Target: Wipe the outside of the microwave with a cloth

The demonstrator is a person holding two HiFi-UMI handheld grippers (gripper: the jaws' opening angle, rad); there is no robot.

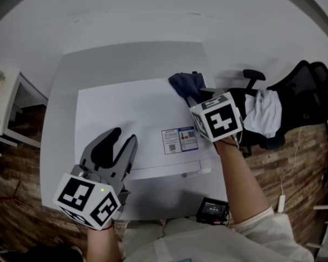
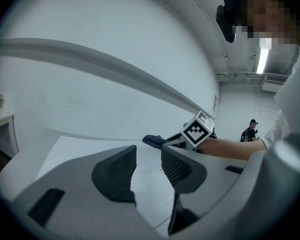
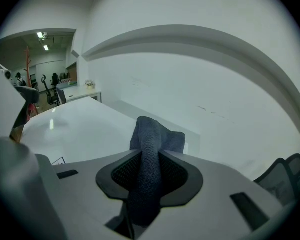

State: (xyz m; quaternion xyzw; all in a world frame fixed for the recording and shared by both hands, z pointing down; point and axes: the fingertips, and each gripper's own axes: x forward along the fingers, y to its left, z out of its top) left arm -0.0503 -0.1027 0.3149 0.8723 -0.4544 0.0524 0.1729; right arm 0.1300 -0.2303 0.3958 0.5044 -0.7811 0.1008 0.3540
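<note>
1. Cloth (image 1: pixel 183 83): dark blue and bunched, at the far right corner of the white microwave (image 1: pixel 126 111) top. The microwave stands on the grey tabletop (image 1: pixel 63 146). Whether the cloth presses on the casing cannot be told.
2. Right gripper (image 3: pixel 151 170): jaws closed on a thick fold of the cloth, with the rest standing out beyond the tips.
3. Left gripper (image 1: pixel 124 138): jaws wide apart with nothing between them, over the near left of the microwave top.
4. Handling (judged): the cloth is soft, light and limp, so it will crumple and drag. It is best held by a bunched fold, leaving free cloth to lie flat. The casing looks smooth and rigid.
</note>
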